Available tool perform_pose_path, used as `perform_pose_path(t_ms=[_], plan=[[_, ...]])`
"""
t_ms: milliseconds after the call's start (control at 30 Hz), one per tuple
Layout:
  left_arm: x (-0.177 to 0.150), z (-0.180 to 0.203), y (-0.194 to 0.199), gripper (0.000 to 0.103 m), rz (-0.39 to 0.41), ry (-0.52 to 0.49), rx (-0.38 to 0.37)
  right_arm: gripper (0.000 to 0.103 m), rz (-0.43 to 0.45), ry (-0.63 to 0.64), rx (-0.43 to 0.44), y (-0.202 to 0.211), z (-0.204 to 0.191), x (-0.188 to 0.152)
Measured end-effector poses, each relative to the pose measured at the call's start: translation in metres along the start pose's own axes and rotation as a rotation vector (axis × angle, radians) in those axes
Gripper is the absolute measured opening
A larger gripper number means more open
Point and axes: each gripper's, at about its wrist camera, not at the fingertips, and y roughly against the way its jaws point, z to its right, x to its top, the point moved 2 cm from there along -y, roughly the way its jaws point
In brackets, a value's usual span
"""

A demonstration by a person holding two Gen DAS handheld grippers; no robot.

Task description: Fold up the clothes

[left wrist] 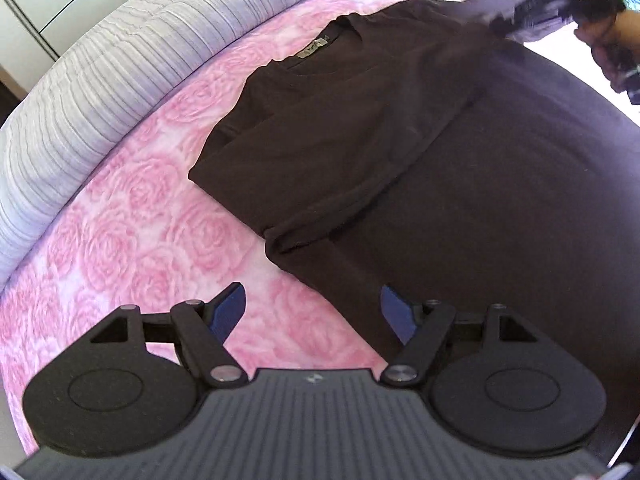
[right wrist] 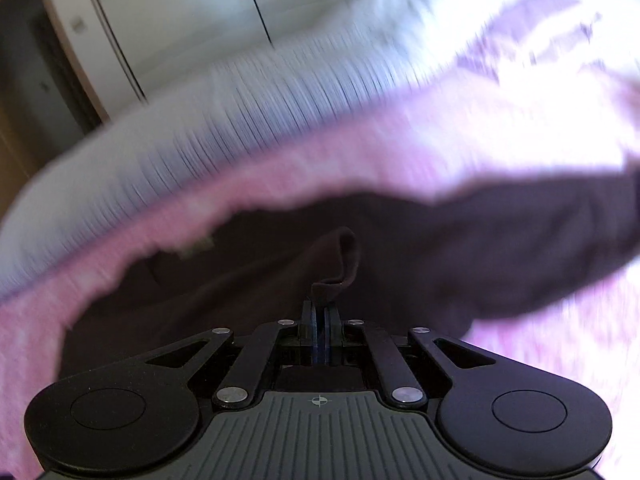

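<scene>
Left gripper [left wrist: 312,312] hangs wide apart over the shirt's [left wrist: 380,152] near edge on my pink bedspread [left wrist: 132,216]; right gripper [right wrist: 321,312] pinches a shirt fold, striped bedding [left wrist: 100,76] bordering beyond.

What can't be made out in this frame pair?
- Right gripper, left wrist view: motion-blurred, so its jaws are unreadable there.
- Dark shirt, left wrist view: lower part cut off by the frame edge.
- Neck label: text too small.
- Bedding, right wrist view: smeared by motion blur.

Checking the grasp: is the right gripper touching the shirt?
Touching. The right wrist view shows the right gripper shut, a fold of the dark shirt pinched between its fingers.
</scene>
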Motion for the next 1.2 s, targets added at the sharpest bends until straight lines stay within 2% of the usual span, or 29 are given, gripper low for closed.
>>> perform_pose_path(t_ms=[33,100,233,333,367,433,500,567,667,800,867,900,1000,1100,1200], plan=[[0.001,0.0,0.0,0.072,0.0,-0.006,-0.003,0.002,-0.029,-0.008,-0.008,-0.006,0.005,-0.005],[0.002,-0.001,-0.001,0.072,-0.002,-0.016,-0.008,0.002,-0.032,-0.015,-0.015,-0.006,0.011,-0.009],[0.001,-0.007,-0.009,0.072,-0.015,-0.009,-0.007,0.002,0.041,0.008,-0.042,0.006,0.016,-0.006],[0.002,-0.015,-0.023,0.072,-0.019,0.019,-0.002,0.003,-0.058,0.008,-0.03,-0.006,0.024,-0.01],[0.002,-0.017,-0.029,0.071,-0.02,0.023,0.004,0.005,-0.107,0.012,-0.051,-0.013,0.025,-0.011],[0.002,-0.022,-0.043,0.071,-0.023,0.032,0.012,0.034,-0.121,0.03,-0.133,-0.012,0.025,-0.012],[0.001,-0.026,-0.058,0.069,-0.025,0.039,0.005,0.042,-0.09,0.016,-0.192,0.001,0.023,-0.013],[0.002,-0.031,-0.071,0.064,-0.02,0.053,-0.023,0.043,-0.089,-0.008,-0.204,0.01,0.016,-0.018],[0.002,-0.043,-0.086,0.052,-0.003,0.101,-0.094,0.044,-0.121,0.029,-0.129,0.016,-0.014,-0.026],[0.0,-0.058,-0.1,0.034,0.016,0.153,-0.15,0.044,-0.152,0.152,0.028,0.005,-0.075,-0.032],[-0.003,-0.061,-0.101,0.013,0.04,0.166,-0.174,0.044,-0.167,0.21,0.105,-0.007,-0.106,-0.031],[-0.005,-0.061,-0.1,0.008,0.056,0.168,-0.173,0.044,-0.177,0.242,0.146,-0.015,-0.123,-0.03],[-0.014,-0.05,-0.089,0.006,0.093,0.173,-0.074,0.044,-0.216,0.342,0.273,-0.041,-0.177,-0.024],[-0.027,-0.029,-0.085,0.006,0.107,0.222,0.016,0.045,-0.261,0.485,0.389,-0.07,-0.234,-0.023],[-0.031,-0.023,-0.089,0.005,0.119,0.32,0.03,0.045,-0.28,0.634,0.45,-0.099,-0.285,-0.023]])
